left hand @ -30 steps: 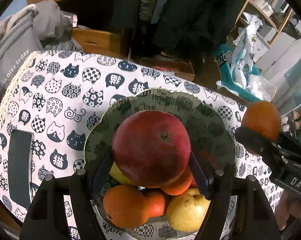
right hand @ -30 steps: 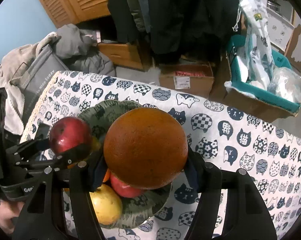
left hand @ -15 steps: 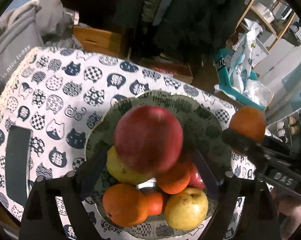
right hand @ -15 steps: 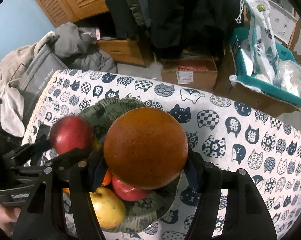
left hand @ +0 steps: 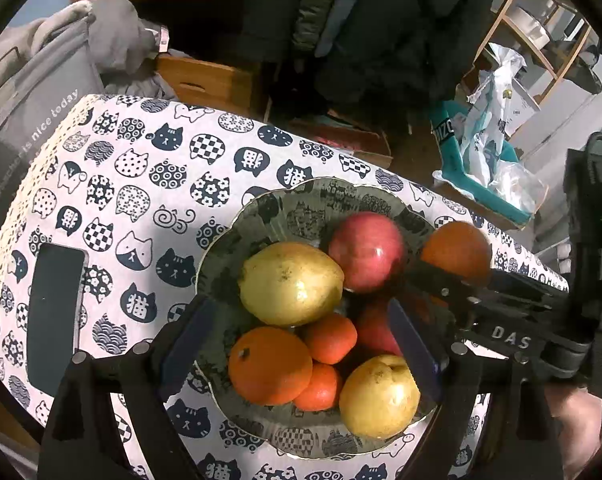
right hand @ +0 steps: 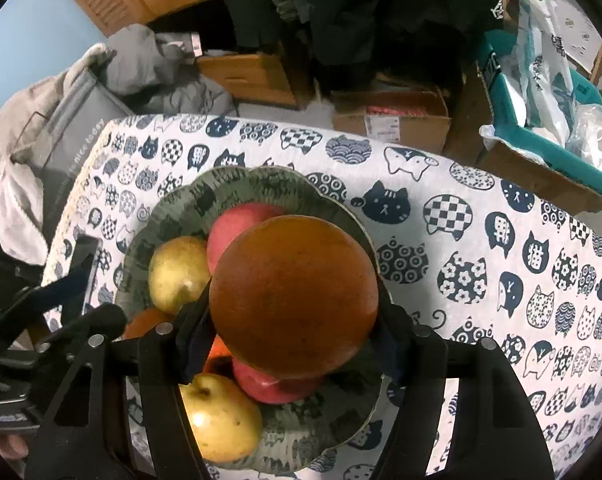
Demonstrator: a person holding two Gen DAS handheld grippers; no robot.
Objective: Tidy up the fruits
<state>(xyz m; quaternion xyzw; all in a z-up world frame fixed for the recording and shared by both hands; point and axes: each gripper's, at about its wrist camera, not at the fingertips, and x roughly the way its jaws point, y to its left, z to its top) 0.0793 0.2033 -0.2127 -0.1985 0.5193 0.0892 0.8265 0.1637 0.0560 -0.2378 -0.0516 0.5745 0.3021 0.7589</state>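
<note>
Almost done: bowl (left hand: 285, 208) full of fruit. Left hand-held gripper (left hand: 301, 344) open, empty. Right hand-held gripper (right hand: 289, 344) opening around last orange (right hand: 293, 296) above bowl.

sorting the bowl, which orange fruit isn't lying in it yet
The big orange between the right gripper fingers, its jaws opening, held above the bowl; the other oranges lie in it.

A bowl (left hand: 277, 204) of fruit sits on the table (left hand: 141, 168), a phone (left hand: 55, 312) lying to its left.
</note>
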